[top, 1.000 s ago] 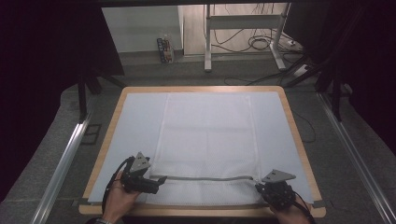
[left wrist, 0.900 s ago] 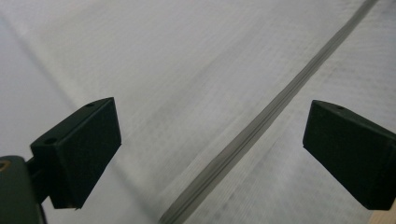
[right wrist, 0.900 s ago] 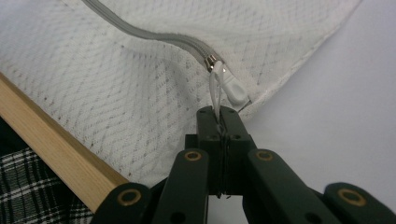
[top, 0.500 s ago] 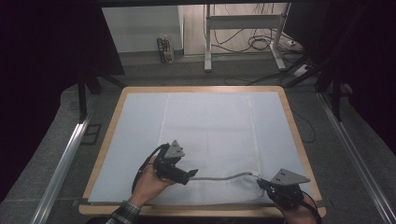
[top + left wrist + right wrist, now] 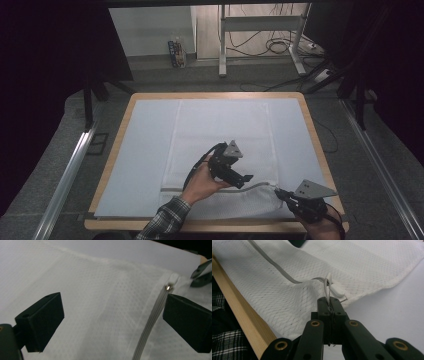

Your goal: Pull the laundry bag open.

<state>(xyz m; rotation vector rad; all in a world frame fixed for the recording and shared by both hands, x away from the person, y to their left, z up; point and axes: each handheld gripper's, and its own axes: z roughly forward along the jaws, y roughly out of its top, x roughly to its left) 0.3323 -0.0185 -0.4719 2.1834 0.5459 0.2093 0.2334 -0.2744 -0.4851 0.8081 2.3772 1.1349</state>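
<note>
White mesh-cloth bag [image 5: 220, 150], matt; wooden table rim [image 5: 320, 145].

No lettering, label, brand or number can be read anywhere — the small box [image 5: 176, 52] on the floor beyond the counter [image 5: 150, 95] carries print (blue and pale patches), but it is too small and blurred to make out.

From the high view I see the table [image 5: 150, 145] evenly lit from above, dark surroundings, a bright floor strip beyond. Left gripper view: the black fingers [image 5: 40, 320] are soft-edged, the mesh [image 5: 105, 315] between them slightly blurred. Right gripper view: mesh just past the fingertips [image 5: 329, 305] sharp, no glare.
</note>
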